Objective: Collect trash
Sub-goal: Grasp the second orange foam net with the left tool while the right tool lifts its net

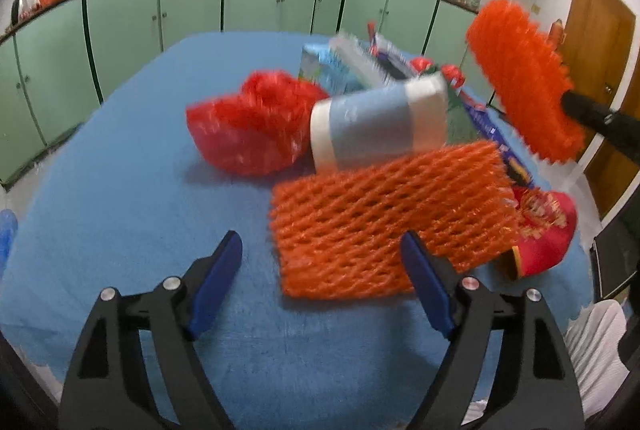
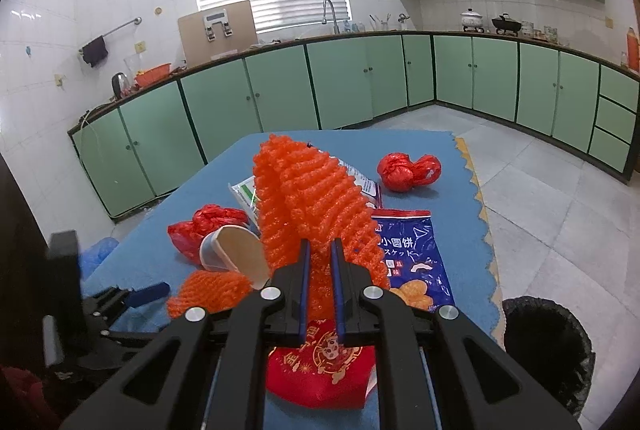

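My left gripper [image 1: 320, 246] is open just above the blue table [image 1: 132, 189]. A flat orange foam net [image 1: 384, 222] lies in front of it, its near corner reaching between the fingers, and neither pad presses on it. My right gripper [image 2: 320, 246] is shut on a second orange foam net [image 2: 308, 197], which it holds lifted above the table; in the left wrist view that net [image 1: 524, 81] hangs at the upper right. Beside the flat net lie a blue-and-white paper cup [image 1: 380, 121] on its side, a red plastic bag [image 1: 252, 125] and a red pouch [image 1: 548, 230].
A blue snack bag [image 2: 412, 254], a white wrapper [image 2: 244, 189] and two knotted red bags [image 2: 408, 169] lie farther back on the table. A black-lined trash bin [image 2: 548, 350] stands on the floor off the table's right edge. Green cabinets [image 2: 280, 89] line the walls.
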### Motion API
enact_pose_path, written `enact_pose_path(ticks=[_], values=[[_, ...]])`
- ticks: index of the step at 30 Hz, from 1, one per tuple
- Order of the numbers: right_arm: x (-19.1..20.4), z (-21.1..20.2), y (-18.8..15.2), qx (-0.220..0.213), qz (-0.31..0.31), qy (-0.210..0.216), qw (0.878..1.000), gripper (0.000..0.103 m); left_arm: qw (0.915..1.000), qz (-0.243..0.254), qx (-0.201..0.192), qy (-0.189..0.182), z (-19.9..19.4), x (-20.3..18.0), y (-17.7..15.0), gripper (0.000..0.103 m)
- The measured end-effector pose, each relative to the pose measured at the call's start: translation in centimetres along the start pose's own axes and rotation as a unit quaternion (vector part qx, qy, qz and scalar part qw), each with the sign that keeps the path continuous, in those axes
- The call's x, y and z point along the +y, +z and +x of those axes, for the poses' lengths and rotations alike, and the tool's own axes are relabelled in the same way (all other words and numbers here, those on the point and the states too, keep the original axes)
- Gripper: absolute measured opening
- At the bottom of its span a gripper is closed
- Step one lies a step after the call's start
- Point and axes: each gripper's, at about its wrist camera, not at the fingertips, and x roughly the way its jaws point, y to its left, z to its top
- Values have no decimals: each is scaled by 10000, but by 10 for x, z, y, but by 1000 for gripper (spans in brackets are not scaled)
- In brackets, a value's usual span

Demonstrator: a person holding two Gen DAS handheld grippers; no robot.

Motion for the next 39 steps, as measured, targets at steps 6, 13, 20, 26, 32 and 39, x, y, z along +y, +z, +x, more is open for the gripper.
enact_pose_path(ticks=[6, 13, 20, 26, 32, 39], values=[[-1, 5, -4, 74, 40, -5, 10000, 10, 9998, 137, -106, -36, 1, -8, -1, 28], [-4, 5, -8, 101, 83, -45, 9999, 10, 9988, 8, -482, -23, -29, -11, 7, 15], [-4, -10, 0, -82, 83, -48, 9999, 10, 9938, 77, -1102, -138, -78, -22, 30, 14], [-21, -38, 12, -357, 226, -170, 9990, 10, 9863, 388, -1536, -464, -101, -61, 51, 14], [-61, -73, 16, -626, 473, -672, 9946, 10, 9768, 795, -1711, -1015, -93, -119, 75, 14], [-124, -103, -1, -673, 867, -1441, 9835, 10, 9670, 1202, -1521, -1653, -51, -198, 80, 14]])
